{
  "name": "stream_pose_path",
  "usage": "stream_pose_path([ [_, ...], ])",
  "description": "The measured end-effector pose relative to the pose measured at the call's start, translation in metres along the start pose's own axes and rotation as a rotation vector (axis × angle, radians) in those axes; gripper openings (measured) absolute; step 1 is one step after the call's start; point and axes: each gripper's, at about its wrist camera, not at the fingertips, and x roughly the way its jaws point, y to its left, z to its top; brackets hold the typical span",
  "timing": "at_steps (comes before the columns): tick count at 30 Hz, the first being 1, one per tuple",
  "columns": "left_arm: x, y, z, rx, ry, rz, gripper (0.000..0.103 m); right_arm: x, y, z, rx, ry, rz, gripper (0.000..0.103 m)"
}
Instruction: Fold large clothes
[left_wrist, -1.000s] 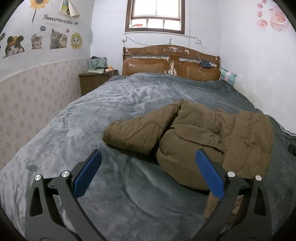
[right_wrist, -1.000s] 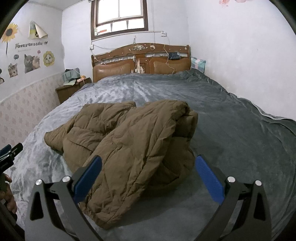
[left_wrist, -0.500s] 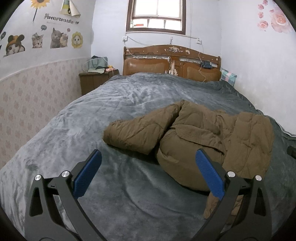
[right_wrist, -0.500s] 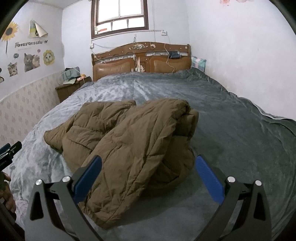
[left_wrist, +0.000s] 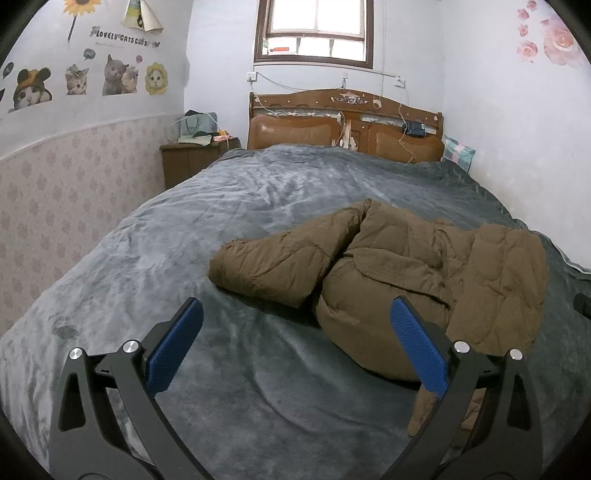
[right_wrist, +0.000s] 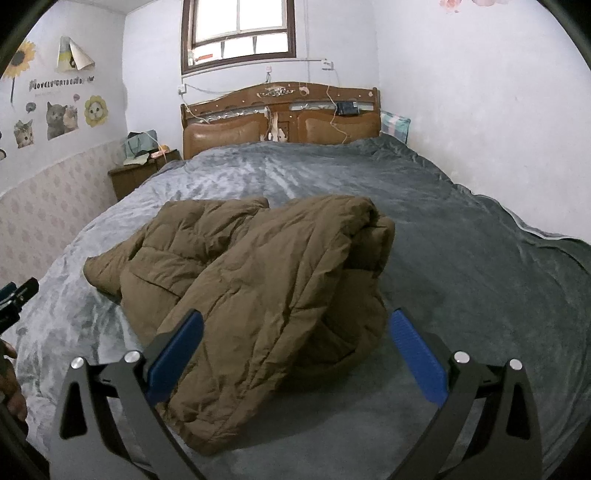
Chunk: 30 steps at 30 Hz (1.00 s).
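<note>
Brown quilted jacket (right_wrist: 258, 280) lies crumpled on grey bed (left_wrist: 221, 229); left tool (left_wrist: 295, 343) and right tool (right_wrist: 295, 347) spread wide, empty.

1. I see daylight entering through the window (left_wrist: 313, 31), which is overexposed.
2. Room illumination is dim, cool and even.
3. The jacket (right_wrist: 258, 280) casts a soft shadow onto the blanket (right_wrist: 461, 266).
4. Fisheye distortion bends walls; corners vignette black.
5. Focus is sharp throughout.
</note>
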Motion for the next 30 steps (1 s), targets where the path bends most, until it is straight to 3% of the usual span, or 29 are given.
stream_pose_path([
  [20,-0.0002,0.0012,0.0003,-0.002,0.002,0.000,0.100,0.0047,0.0003,-0.0014,-0.013,0.009,-0.025,0.101],
  [30,0.0071,0.0012,-0.0002,0.012,0.043,0.009,0.100,0.0087,-0.0010,-0.0023,-0.011,0.026,-0.028,0.101],
])
